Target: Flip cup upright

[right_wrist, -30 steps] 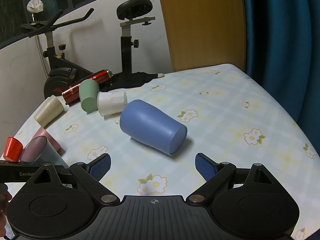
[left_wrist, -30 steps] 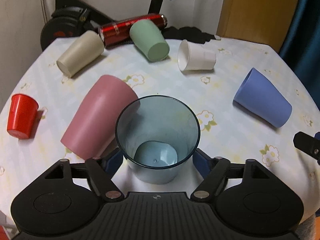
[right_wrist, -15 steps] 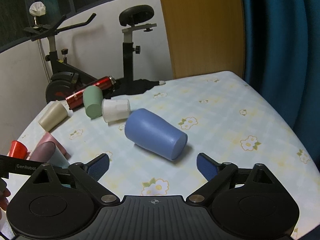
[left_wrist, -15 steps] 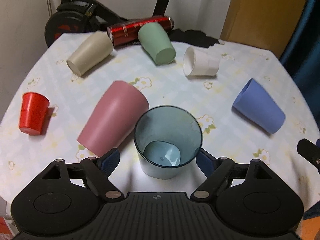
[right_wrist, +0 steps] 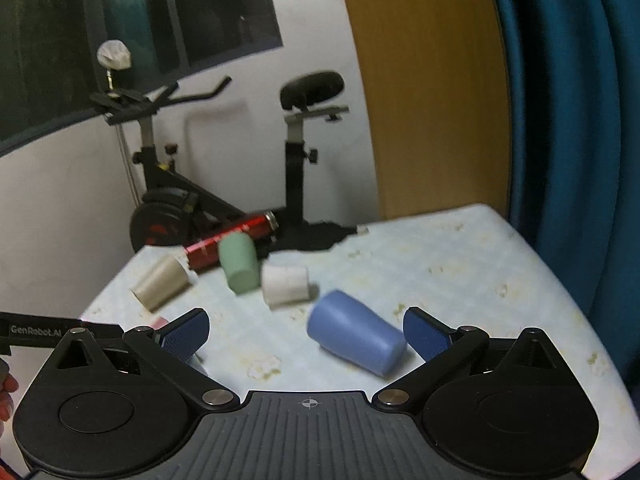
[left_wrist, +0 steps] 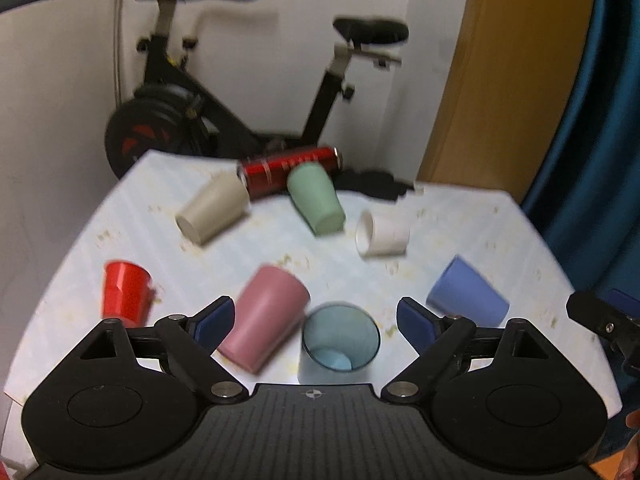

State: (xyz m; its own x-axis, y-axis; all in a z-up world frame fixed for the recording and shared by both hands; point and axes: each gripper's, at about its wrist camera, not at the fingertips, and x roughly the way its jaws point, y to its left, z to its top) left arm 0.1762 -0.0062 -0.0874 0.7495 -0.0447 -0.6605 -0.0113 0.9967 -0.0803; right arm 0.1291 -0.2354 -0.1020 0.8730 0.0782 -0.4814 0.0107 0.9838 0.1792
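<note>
A clear teal cup [left_wrist: 339, 346] stands upright on the table, mouth up, below and between the tips of my open left gripper [left_wrist: 314, 318], which is raised and empty. A pink cup [left_wrist: 266, 322] lies on its side just left of it. A blue cup [left_wrist: 466, 298] lies on its side to the right; in the right wrist view it [right_wrist: 356, 334] lies between the tips of my open, empty right gripper [right_wrist: 306, 330]. Beige [left_wrist: 212, 213], green [left_wrist: 317, 198] and white [left_wrist: 382, 234] cups lie on their sides farther back.
A small red cup [left_wrist: 126, 292] stands mouth down at the left. A red metal bottle [left_wrist: 288, 170] lies at the table's far edge beside a black cloth [left_wrist: 370, 184]. An exercise bike [left_wrist: 192, 120] stands behind the table [left_wrist: 460, 216]. A blue curtain [right_wrist: 572, 120] hangs right.
My left gripper let go of the teal cup, which stays upright, and pulled back and up. My right gripper also drew back and tilted up; both views are motion-blurred.
</note>
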